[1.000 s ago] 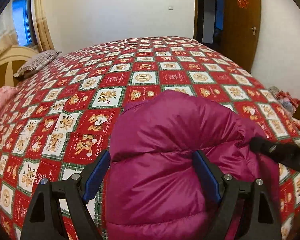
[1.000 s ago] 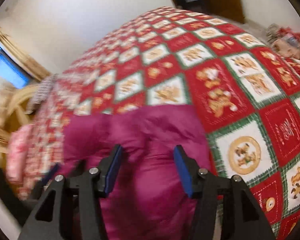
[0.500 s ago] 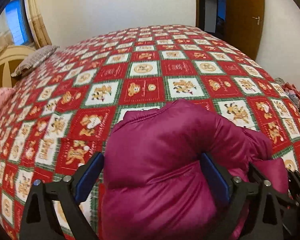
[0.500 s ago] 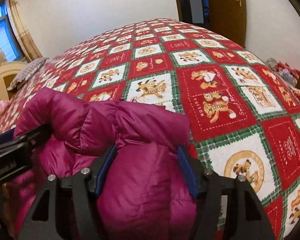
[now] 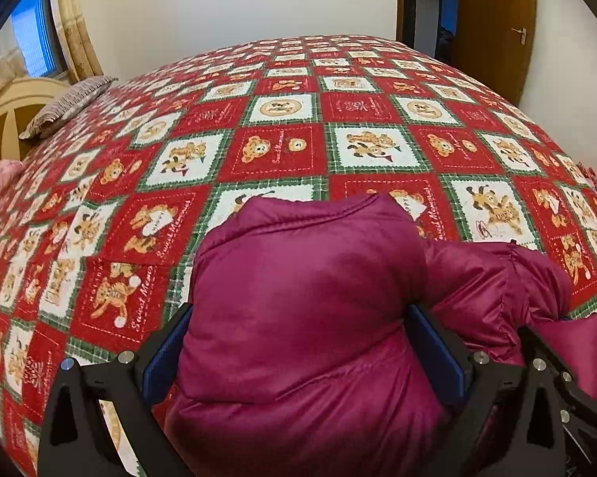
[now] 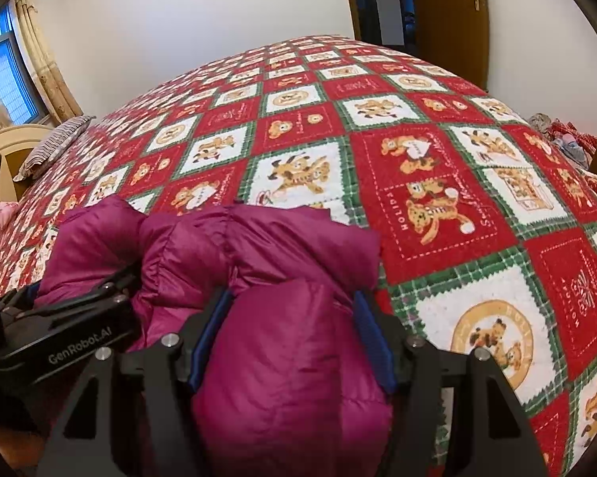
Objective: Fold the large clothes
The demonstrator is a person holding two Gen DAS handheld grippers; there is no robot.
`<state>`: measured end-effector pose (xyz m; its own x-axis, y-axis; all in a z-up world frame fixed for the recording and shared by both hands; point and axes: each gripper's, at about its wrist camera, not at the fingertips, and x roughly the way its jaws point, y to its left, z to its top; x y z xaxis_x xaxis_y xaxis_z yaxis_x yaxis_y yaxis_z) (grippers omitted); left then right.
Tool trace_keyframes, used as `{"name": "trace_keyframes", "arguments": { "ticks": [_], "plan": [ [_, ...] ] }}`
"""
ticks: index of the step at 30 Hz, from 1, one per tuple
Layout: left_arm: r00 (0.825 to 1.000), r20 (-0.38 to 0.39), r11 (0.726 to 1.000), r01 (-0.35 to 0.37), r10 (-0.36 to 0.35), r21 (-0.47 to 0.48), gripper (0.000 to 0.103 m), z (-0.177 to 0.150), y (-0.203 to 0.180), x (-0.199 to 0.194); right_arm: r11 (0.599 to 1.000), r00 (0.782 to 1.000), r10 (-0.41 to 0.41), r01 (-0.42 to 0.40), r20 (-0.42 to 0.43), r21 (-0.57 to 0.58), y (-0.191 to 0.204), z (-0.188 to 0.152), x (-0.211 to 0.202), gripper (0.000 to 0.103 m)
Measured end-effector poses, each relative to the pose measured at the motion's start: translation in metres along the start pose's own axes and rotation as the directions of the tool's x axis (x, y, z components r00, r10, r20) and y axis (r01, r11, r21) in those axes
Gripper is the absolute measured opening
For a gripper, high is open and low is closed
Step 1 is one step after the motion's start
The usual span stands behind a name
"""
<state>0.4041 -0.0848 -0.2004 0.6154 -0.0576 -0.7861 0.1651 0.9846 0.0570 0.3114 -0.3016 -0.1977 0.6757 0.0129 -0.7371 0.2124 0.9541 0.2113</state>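
The magenta puffer jacket (image 5: 310, 318) is bunched at the lower centre of both frames, on the near edge of the bed (image 5: 338, 147), which is covered by a red, white and green bear-print quilt. A thick fold of the jacket is pinched between the blue pads of the left tool (image 5: 302, 353). A second fold is pinched by the right tool (image 6: 292, 338). The two tools are positioned just beside each other. A striped pillow (image 5: 66, 103) is located at the upper left of the frame; a brown door (image 5: 493, 20) is seen at the upper right.
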Motion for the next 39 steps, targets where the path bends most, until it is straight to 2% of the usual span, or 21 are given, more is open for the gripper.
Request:
{"name": "trace_keyframes", "arguments": {
  "ticks": [8,12,23,25,27,29,31,35,39],
  "plan": [
    [1.0,0.004,1.0,-0.008,0.008,0.006,0.103,0.0,-0.001,-0.001,1.0,1.0,0.0,0.0,-0.007,0.018,-0.003,0.002,0.002,0.066],
    [1.0,0.003,1.0,-0.01,0.01,0.001,0.103,0.0,0.0,-0.001,0.998,0.997,-0.064,0.064,-0.033,-0.011,0.003,0.01,0.01,0.07],
    [1.0,0.004,1.0,-0.005,0.005,-0.005,0.103,0.0,0.002,-0.003,0.998,0.998,-0.063,0.062,-0.025,-0.02,0.003,0.007,0.009,0.071],
    [1.0,0.007,1.0,-0.009,0.009,0.001,0.103,-0.001,0.001,-0.005,0.999,0.998,-0.051,0.05,-0.024,-0.018,0.002,0.007,0.008,0.071],
    [1.0,0.007,1.0,-0.006,0.006,0.003,0.103,-0.002,0.001,-0.007,1.0,1.0,0.009,-0.009,-0.023,-0.001,-0.004,0.006,0.007,0.075],
    [1.0,-0.002,1.0,0.018,-0.018,-0.002,0.103,-0.002,0.004,-0.007,0.994,0.995,0.103,-0.103,-0.011,0.047,-0.017,0.003,0.002,0.074],
    [0.997,-0.017,0.997,0.07,-0.07,-0.022,0.102,-0.003,0.011,-0.008,0.976,0.983,0.186,-0.186,0.012,0.112,-0.033,-0.003,-0.01,0.072],
    [0.981,-0.049,0.98,0.185,-0.188,-0.073,0.102,-0.006,0.03,-0.019,0.953,0.973,0.224,-0.232,0.059,0.193,-0.051,-0.017,-0.039,0.072],
    [0.967,0.003,0.958,0.252,-0.254,-0.137,0.102,-0.02,0.065,-0.052,0.955,0.971,0.218,-0.233,0.098,0.182,-0.058,-0.026,-0.067,0.072]
  ]
}}
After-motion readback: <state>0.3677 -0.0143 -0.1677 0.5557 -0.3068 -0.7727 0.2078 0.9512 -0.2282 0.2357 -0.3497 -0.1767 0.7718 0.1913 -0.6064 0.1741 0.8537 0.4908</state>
